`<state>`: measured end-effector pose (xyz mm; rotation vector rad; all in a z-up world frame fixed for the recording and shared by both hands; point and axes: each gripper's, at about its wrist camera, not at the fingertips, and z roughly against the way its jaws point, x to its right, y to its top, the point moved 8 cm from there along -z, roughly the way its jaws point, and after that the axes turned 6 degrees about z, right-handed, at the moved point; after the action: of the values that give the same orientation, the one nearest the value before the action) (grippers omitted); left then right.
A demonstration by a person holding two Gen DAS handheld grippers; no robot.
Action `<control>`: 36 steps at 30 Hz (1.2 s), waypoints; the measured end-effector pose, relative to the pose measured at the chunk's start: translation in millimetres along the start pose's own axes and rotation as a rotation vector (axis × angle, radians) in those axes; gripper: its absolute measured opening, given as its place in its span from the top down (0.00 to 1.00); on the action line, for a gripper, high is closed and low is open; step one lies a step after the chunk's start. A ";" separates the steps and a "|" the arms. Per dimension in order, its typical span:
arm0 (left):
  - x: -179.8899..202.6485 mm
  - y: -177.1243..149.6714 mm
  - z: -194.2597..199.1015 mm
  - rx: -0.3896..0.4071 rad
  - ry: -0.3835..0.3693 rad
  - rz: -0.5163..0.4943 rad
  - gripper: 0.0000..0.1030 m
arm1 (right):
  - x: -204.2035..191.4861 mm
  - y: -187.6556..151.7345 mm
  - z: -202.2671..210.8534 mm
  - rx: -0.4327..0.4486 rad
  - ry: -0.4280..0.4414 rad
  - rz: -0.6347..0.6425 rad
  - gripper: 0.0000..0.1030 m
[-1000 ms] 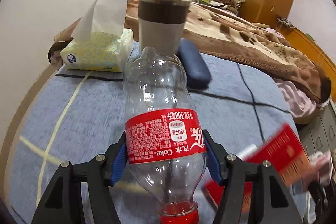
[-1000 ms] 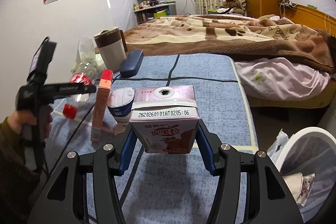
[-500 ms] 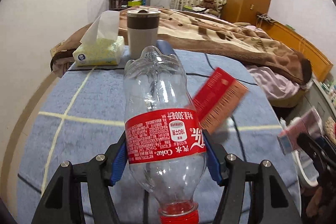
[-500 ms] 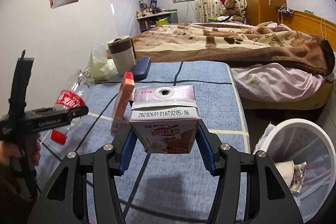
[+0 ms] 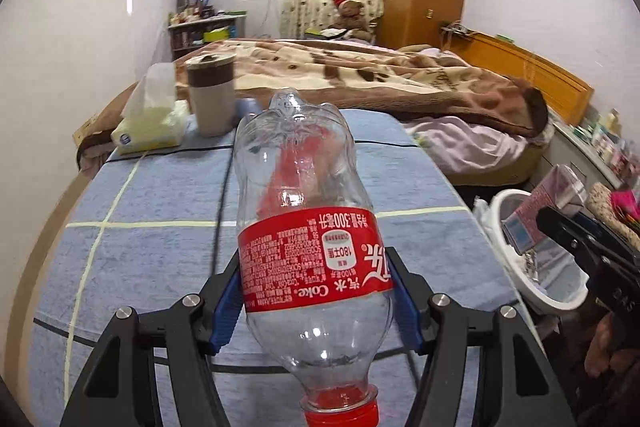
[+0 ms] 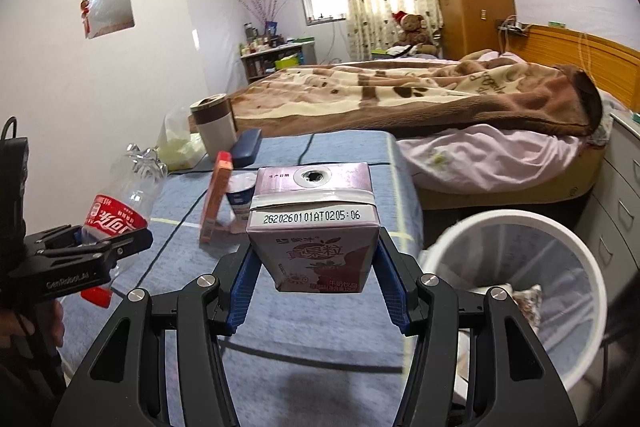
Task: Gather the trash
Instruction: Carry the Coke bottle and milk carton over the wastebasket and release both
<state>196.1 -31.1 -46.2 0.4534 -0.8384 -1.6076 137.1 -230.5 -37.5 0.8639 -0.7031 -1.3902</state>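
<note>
The left gripper (image 5: 316, 301) is seen clamped about midway of its travel on an empty clear cola bottle (image 5: 308, 227), the blue pads pressed against the red label from both sides; the bottle is held inverted, red cap nearest the camera, base pointing away over the blue checked table cover (image 5: 152, 227). In the right wrist view the same bottle (image 6: 120, 211) is carried at the left edge, above the cover. The right gripper (image 6: 316, 287) is closed to a similar half width on a pink milk drink carton (image 6: 316, 223), pads on its two side faces, punctured top face up. A white mesh waste bin (image 6: 560, 307) stands on the floor just beside the table, to the right of the carton, with some scraps already inside. Left on the cover: a red-orange box (image 6: 216, 199) upright, a small white cup (image 6: 240, 197) touching it, a tumbler (image 6: 214, 125), a tissue pack (image 5: 150, 123) and a dark blue case (image 6: 246, 147)
</note>
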 end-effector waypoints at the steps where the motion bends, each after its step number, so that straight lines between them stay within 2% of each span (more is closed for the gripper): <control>1: 5.6 -0.5 1.7 0.003 -0.009 -0.007 0.37 | 2.0 -0.3 1.9 0.002 -0.007 -0.001 0.46; 19: 149.5 -9.8 3.7 -0.007 -0.213 -0.171 0.37 | 84.5 -10.5 48.1 0.043 -0.184 -0.074 0.46; 28: 222.1 -18.0 -13.9 -0.051 -0.302 -0.245 0.37 | 129.2 -23.1 54.2 0.014 -0.250 -0.126 0.46; 36: 265.4 -25.8 -27.8 -0.084 -0.349 -0.300 0.37 | 147.9 -32.3 57.9 -0.017 -0.275 -0.145 0.46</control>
<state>140.2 -293.2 -41.3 0.2483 -0.9923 -2.0301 82.3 -382.8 -44.9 0.7280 -0.8488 -1.6633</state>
